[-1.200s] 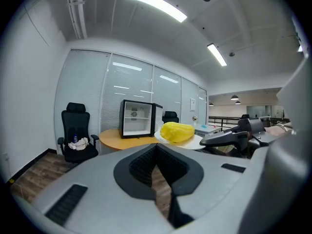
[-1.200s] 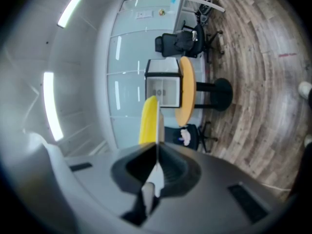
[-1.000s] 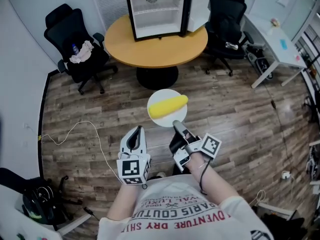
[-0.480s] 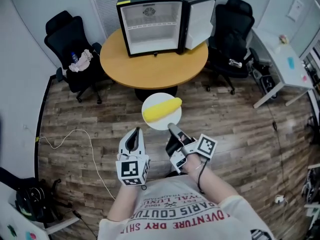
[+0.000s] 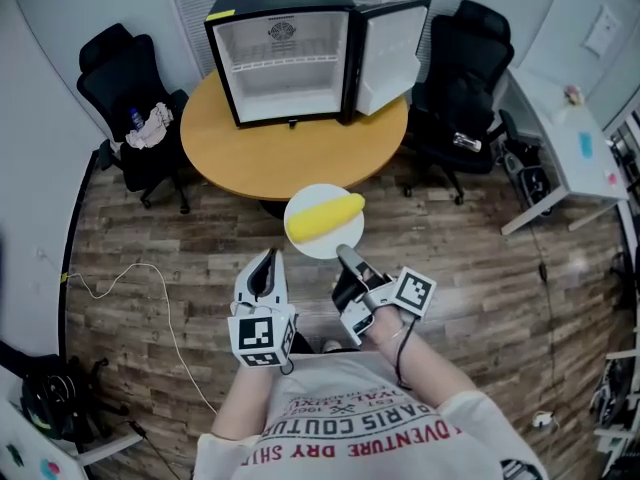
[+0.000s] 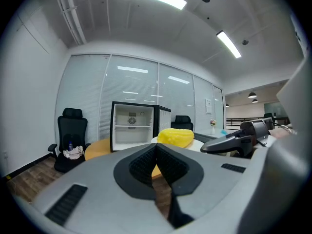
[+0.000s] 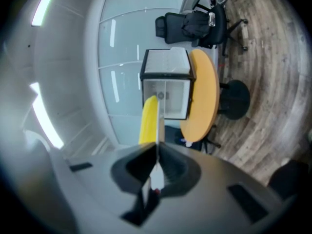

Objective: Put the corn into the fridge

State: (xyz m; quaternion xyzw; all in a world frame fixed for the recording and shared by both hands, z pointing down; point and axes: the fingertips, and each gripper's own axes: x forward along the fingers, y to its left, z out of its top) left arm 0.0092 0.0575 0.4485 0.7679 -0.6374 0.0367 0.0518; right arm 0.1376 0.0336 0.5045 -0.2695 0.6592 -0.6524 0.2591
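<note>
A yellow corn cob [image 5: 324, 217] lies on a round white plate [image 5: 312, 249]. My right gripper [image 5: 345, 253] is shut on the plate's near rim and holds it level in the air. In the right gripper view the plate [image 7: 157, 126] stands edge-on between the jaws, with the corn [image 7: 148, 121] to its left. My left gripper [image 5: 265, 259] hangs beside it, shut with nothing in it; its own view shows the corn [image 6: 176, 136] just beyond its closed tips [image 6: 156, 150]. The small black fridge [image 5: 283, 51] stands ahead on the table, its door [image 5: 388, 51] swung open to the right, shelves bare.
The fridge rests on a round wooden table [image 5: 300, 158]. Black office chairs stand at the left [image 5: 125, 83], one with a cloth and a bottle, and at the right [image 5: 455, 63]. A white desk [image 5: 570, 118] is at the far right. A cable [image 5: 130, 278] lies on the plank floor.
The table and the fridge have come nearer and lower in the head view as the person walks towards them. Both grippers keep the same pose, and the plate stays held.
</note>
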